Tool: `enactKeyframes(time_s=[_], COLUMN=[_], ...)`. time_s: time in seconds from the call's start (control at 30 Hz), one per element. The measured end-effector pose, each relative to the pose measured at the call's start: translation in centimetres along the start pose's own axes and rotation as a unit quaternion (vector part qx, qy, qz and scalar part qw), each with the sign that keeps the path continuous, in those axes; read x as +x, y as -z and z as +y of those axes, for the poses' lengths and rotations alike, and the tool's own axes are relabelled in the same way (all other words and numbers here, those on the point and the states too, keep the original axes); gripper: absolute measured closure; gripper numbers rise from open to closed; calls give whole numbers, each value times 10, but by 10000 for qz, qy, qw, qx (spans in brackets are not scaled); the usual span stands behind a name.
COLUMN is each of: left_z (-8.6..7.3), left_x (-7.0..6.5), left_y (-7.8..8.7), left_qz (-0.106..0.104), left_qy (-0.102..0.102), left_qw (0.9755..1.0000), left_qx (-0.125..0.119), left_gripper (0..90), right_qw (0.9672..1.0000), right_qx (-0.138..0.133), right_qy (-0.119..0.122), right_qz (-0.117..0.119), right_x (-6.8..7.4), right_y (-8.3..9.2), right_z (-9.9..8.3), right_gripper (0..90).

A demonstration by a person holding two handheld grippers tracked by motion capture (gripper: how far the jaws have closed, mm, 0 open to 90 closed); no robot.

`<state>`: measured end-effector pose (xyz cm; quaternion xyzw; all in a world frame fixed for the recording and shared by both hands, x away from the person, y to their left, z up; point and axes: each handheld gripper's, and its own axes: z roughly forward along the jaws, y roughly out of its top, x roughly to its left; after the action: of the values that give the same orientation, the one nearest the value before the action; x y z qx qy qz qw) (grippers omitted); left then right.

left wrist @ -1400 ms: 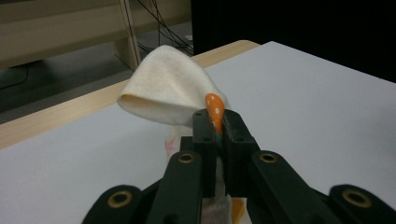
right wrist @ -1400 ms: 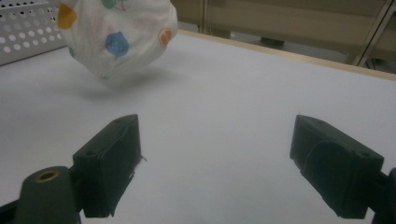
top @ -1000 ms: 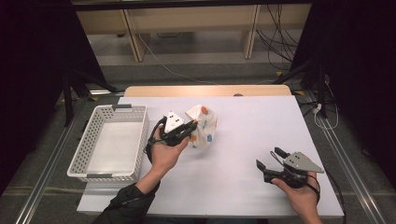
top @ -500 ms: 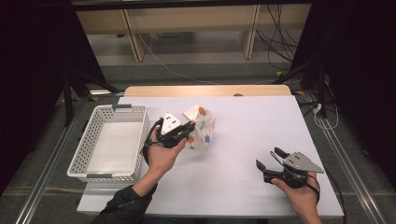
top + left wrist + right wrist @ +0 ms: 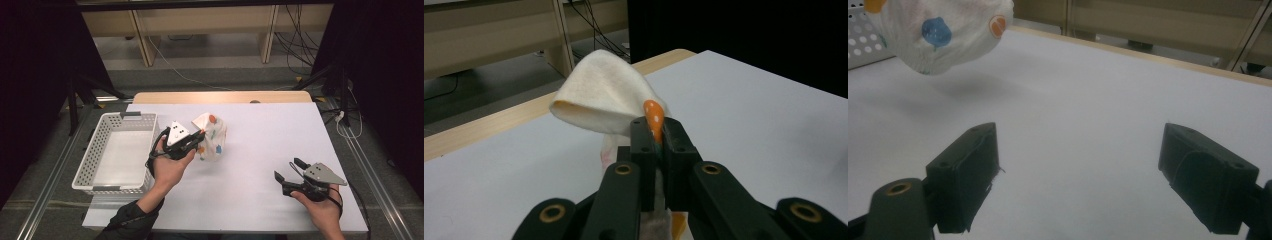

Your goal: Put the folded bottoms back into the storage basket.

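While the left gripper [image 5: 196, 138] holds its jaws clenched on a fold of the white spotted cloth [image 5: 212, 140], lifted mid-frame beside the basket [image 5: 90, 157], the item looks light, limp, best pinched at an edge; right gripper [image 5: 287, 170], jaws released, lower right.

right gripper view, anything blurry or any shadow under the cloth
Right gripper view: the spotted cloth is soft-focused, with a faint shadow on the white table beneath it, apart from it. Left gripper view: its near jaws blur, the cloth fold is sharper.
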<state>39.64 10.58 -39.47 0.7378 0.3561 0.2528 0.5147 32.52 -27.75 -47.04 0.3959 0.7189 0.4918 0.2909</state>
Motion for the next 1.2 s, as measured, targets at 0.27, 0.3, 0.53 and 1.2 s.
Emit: enactKeyframes(time_s=[0.27, 0.3, 0.53, 1.2], left_z=[0, 0, 0, 0], left_x=[3, 3, 5, 9], left_y=[5, 5, 9, 18], left_qz=[35, 36, 52, 94], left_qy=[-17, -14, -13, 9], left_qw=[10000, 10000, 10000, 9999], left_qx=[8, 4, -19, -83], left_gripper=[847, 848, 848, 848], right_qw=[10000, 10000, 10000, 10000], right_qx=[-8, -5, -6, 2], right_qy=[8, 10, 13, 12], right_qz=[-6, -10, -16, -22], right_x=[0, 0, 0, 0], right_y=[0, 0, 0, 0], right_z=[0, 0, 0, 0], right_gripper=[170, 170, 170, 170])
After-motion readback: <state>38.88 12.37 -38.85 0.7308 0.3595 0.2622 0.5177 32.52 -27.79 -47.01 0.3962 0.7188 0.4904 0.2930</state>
